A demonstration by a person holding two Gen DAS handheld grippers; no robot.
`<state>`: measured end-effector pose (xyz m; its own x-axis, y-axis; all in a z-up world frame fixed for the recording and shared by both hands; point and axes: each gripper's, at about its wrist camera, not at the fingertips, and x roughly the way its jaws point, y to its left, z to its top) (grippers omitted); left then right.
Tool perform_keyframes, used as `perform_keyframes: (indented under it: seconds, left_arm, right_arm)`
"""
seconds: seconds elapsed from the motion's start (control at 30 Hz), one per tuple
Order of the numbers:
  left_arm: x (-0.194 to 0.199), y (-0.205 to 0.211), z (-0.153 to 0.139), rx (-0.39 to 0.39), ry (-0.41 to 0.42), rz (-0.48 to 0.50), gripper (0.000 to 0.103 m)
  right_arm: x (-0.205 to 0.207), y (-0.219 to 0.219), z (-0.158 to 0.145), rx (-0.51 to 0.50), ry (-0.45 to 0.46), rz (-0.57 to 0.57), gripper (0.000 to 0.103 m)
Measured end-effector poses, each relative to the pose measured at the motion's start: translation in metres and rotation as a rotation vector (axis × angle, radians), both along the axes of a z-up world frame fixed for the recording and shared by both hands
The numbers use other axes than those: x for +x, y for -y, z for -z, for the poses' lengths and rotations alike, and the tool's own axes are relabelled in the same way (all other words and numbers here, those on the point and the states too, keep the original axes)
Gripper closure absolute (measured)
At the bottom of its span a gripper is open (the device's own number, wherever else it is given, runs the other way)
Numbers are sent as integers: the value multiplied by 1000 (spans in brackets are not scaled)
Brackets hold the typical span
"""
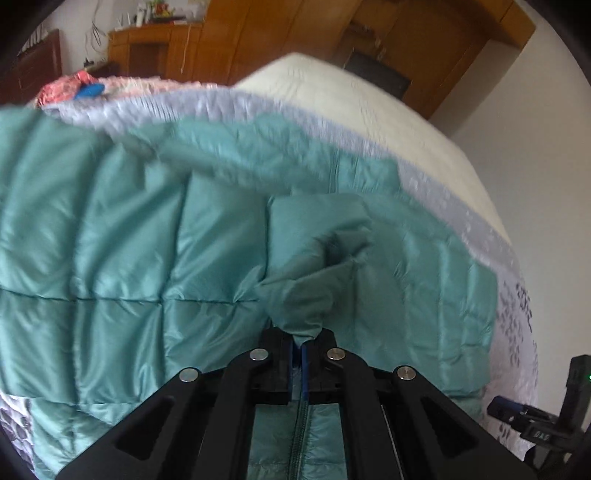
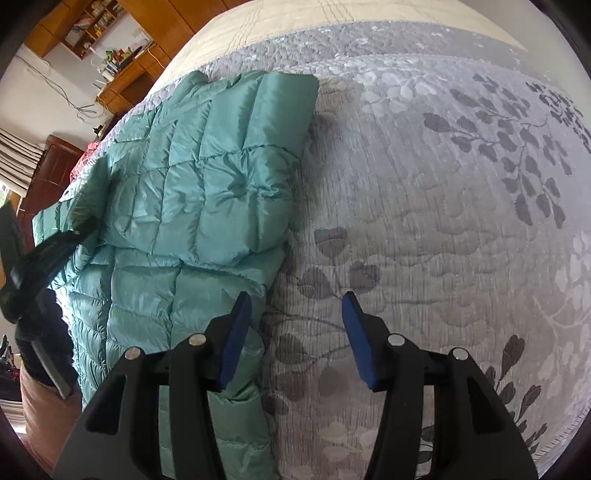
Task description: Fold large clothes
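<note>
A teal quilted down jacket lies spread on the bed; it also shows in the right wrist view, on the left half. My left gripper is shut on a bunched fold of the jacket's fabric and holds it above the rest of the jacket, next to the zipper. My right gripper is open and empty, low over the bedspread just right of the jacket's edge. Its left blue pad sits over the jacket's border. The left gripper shows at the left of the right wrist view.
The bed has a grey leaf-patterned bedspread and a cream quilt farther back. A pink cloth lies at the far end. Wooden cabinets and a white wall stand behind. The right gripper shows at the lower right.
</note>
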<state>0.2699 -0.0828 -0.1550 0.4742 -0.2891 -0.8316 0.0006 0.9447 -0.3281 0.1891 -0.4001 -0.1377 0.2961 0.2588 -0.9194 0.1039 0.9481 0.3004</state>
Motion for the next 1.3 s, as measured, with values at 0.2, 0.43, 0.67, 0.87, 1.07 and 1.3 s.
perform_keyframes:
  seconds: [0.2, 0.43, 0.67, 0.87, 1.07, 1.3]
  left_arm:
    - [-15, -4, -10, -54, 3, 94, 73]
    - [-62, -53, -62, -79, 104, 56, 54]
    - [-71, -163, -78, 139, 117, -274, 53]
    - [-61, -196, -48, 138, 39, -337, 54]
    - [-50, -187, -39, 120, 30, -311, 54]
    - [-32, -150, -51, 119, 87, -221, 54]
  right_arm:
    - [7, -11, -19, 6, 40, -29, 51]
    - [42, -64, -44, 107, 60, -179, 50]
    - [93, -151, -36, 211, -6, -339, 46]
    - [129, -198, -2, 232, -106, -396, 71]
    - [125, -174, -14, 270, -49, -377, 99]
    - [109, -95, -56, 245, 50, -244, 100]
